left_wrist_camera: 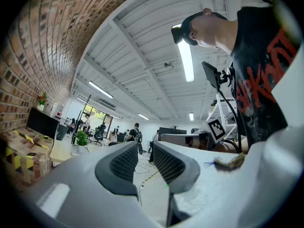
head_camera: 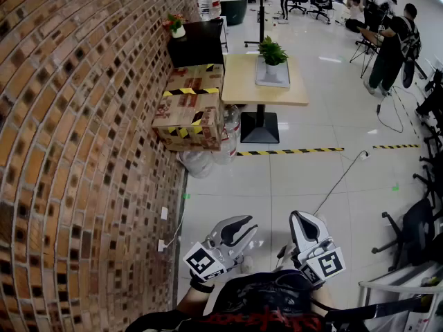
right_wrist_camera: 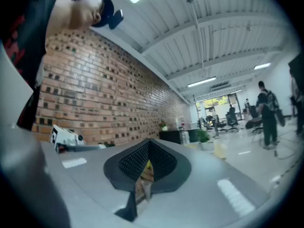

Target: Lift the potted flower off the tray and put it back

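Plant sits on its tray on the far table; left gripper slightly apart, right gripper closed and empty, so walk up and open both wide first.

Left hand-held gripper holds jaws apart, right hand-held gripper together.

Red brick wall along left. Stacked cardboard boxes with yellow-black tape against wall; black cabinet behind boxes. Pale square wooden table just right of boxes. Grey tray on table's far half; green potted flower in white pot on tray. Left gripper and right gripper side by side, nearest, well apart from table.
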Motion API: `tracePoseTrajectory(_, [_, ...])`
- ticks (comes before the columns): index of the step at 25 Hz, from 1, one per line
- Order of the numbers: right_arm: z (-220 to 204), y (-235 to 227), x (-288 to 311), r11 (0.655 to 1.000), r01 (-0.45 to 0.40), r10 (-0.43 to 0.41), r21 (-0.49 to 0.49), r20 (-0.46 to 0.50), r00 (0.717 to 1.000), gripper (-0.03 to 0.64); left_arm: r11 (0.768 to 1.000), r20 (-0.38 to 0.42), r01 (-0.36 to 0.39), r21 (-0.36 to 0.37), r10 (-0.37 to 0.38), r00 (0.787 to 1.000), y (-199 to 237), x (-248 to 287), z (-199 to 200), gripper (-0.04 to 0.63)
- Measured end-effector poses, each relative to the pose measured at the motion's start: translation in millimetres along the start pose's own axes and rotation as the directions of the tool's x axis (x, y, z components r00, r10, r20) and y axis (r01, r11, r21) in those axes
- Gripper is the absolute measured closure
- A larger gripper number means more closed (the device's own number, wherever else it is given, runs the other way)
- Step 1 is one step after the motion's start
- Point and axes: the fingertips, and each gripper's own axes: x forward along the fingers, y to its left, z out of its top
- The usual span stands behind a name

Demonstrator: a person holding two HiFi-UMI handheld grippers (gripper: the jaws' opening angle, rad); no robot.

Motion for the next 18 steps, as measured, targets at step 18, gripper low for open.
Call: tracePoseTrajectory(18, [28.2,-231.8,254.0,0.985,-0.171,0.17,-0.004,0.087,0.982,0.614,0.997,-0.017,-0.05,0.058,0.051,0.999,267.6,227.2,20.2,0.508])
